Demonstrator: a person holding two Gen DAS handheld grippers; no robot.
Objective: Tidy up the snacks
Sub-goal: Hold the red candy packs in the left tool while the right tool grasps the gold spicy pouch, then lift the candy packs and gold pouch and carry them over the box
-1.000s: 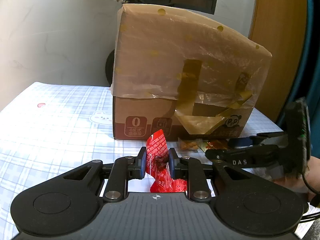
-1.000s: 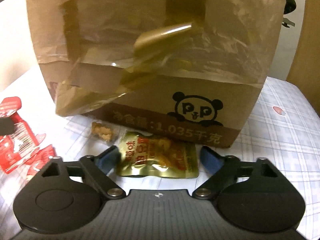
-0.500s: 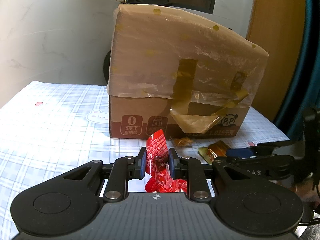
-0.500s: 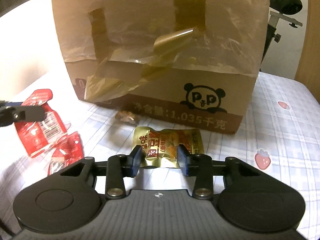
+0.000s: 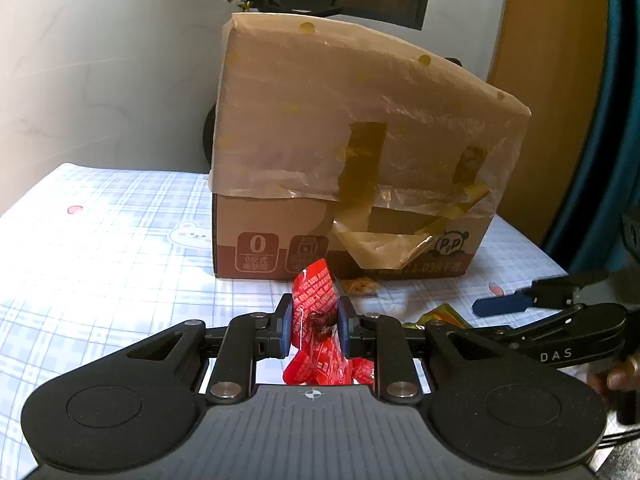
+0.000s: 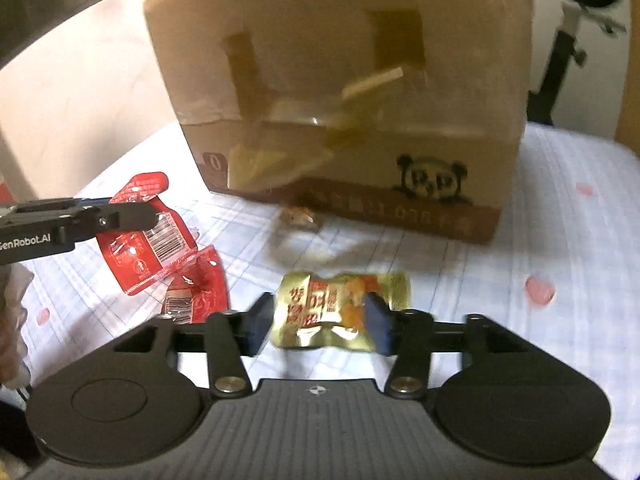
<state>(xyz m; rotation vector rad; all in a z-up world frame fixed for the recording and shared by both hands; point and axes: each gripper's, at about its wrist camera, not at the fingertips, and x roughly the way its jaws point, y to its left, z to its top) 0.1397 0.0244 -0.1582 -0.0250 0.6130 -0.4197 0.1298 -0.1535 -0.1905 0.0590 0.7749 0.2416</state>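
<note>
Your left claw (image 5: pixel 313 330) pinches a red foil snack packet (image 5: pixel 315 300) above the checked surface (image 5: pixel 100 248). Your right claw (image 6: pixel 318 322) is spreading around a crinkled gold foil snack pouch (image 6: pixel 340 308), which may slip out and drop beside the taped cardboard box (image 6: pixel 348 120).

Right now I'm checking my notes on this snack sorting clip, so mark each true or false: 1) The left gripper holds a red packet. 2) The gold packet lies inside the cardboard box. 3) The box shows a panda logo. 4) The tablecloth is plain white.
1) True: the left gripper is shut on the red packet.
2) False: the gold packet is outside the cardboard box, between the opening jaws of the right gripper.
3) True: the panda logo is on its front.
4) False: the tablecloth is blue plaid with small pictures.
</note>
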